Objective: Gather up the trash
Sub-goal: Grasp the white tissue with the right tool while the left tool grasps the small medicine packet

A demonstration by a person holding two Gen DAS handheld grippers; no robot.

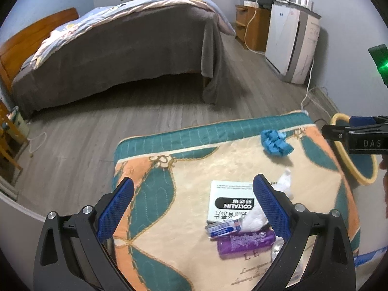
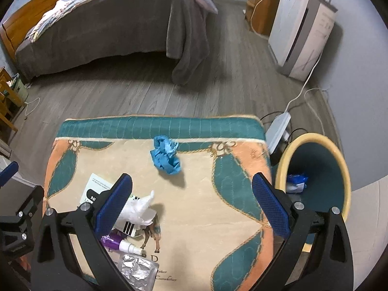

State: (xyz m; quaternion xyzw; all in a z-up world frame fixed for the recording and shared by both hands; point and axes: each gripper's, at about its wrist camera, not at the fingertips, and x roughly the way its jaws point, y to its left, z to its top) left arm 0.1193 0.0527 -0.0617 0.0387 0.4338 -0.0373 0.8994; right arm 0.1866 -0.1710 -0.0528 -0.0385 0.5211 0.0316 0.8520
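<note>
On a patterned cloth-covered table (image 1: 169, 230) (image 2: 206, 213) lie a crumpled blue wad (image 1: 276, 143) (image 2: 166, 156), a crumpled white tissue (image 1: 254, 218) (image 2: 139, 209), a white medicine box (image 1: 228, 201) (image 2: 94, 188), a small blue-white pack (image 1: 223, 228), a purple spray bottle (image 1: 245, 242) (image 2: 114, 241) and a silver blister pack (image 2: 138, 271). A teal bin with a yellow rim (image 2: 315, 169) (image 1: 359, 167) stands right of the table, with blue-white trash (image 2: 295, 181) inside. My left gripper (image 1: 194, 201) is open above the near table. My right gripper (image 2: 192, 196) is open over the table's middle.
A bed (image 1: 121, 55) (image 2: 109, 24) with a grey cover stands across the wooden floor. A white appliance (image 1: 291, 43) (image 2: 300, 38) and a wooden cabinet (image 1: 252, 24) stand by the right wall. A white power strip (image 2: 278, 131) with cables lies on the floor behind the bin.
</note>
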